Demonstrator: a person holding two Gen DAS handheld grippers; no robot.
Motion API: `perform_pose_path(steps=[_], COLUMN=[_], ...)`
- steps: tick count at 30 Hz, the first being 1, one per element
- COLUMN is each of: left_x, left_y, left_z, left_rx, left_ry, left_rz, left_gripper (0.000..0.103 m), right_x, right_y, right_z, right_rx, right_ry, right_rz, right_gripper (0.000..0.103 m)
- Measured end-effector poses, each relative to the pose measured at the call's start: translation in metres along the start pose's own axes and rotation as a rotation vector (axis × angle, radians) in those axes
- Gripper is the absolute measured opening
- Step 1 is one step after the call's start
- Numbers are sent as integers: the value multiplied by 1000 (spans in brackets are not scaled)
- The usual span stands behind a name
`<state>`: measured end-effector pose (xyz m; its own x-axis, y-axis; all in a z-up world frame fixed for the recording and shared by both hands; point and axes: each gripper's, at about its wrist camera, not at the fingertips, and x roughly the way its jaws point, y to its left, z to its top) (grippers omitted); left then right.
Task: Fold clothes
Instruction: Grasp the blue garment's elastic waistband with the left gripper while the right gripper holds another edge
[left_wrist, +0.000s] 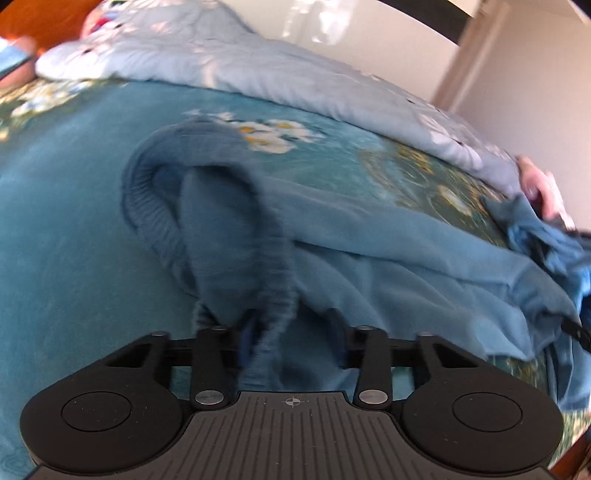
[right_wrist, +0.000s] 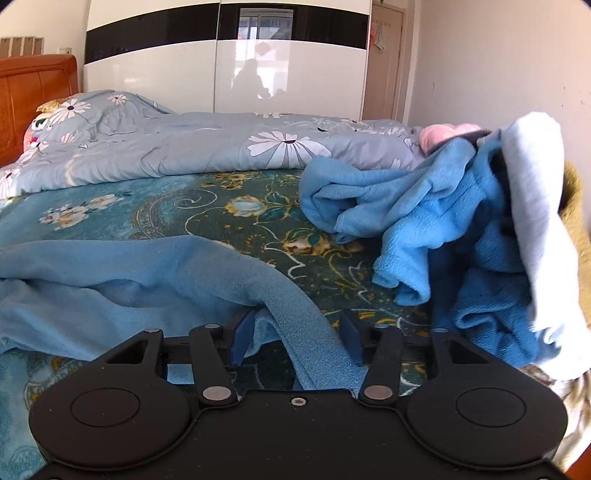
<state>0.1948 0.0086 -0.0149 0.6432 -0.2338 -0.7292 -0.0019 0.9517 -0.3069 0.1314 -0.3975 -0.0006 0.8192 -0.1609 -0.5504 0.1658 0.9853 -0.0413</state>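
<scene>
Between your left gripper's fingers sits the garment's ribbed band, pinched. Your right gripper stands partly open around a fleece fold, grip unclear. Beyond, the garment sprawls across the bedspread; a quilt lies behind.

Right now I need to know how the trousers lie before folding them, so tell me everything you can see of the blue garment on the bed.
The blue garment looks like soft fleece. It has a ribbed, gathered band at an opening that gapes toward the left wrist camera. It lies rumpled, not flat, on the flowered bedspread. The left gripper has the band between its fingers. In the right wrist view a fold of it runs between the fingers of the right gripper; whether the pads press it is unclear.
</scene>
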Motion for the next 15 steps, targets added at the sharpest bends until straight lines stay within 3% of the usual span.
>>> perform_pose_path(steps=[2, 3, 7, 10, 15], left_x=[-1, -3, -22, -44, -111], left_y=[6, 8, 21, 24, 28], left_z=[2, 2, 19, 56, 115], left_rx=[-22, -33, -96, -79, -121], left_ry=[-10, -17, -87, -202, -417], left_rz=[5, 4, -48, -47, -114], left_gripper=[5, 5, 4, 4, 4], right_x=[0, -1, -16, -29, -53], right_y=[-2, -3, -2, 2, 13], right_z=[2, 3, 14, 39, 95], right_rx=[20, 30, 47, 18, -9], right_ry=[8, 14, -13, -68, -179], right_rz=[14, 19, 36, 45, 84], right_gripper=[22, 13, 9, 9, 9])
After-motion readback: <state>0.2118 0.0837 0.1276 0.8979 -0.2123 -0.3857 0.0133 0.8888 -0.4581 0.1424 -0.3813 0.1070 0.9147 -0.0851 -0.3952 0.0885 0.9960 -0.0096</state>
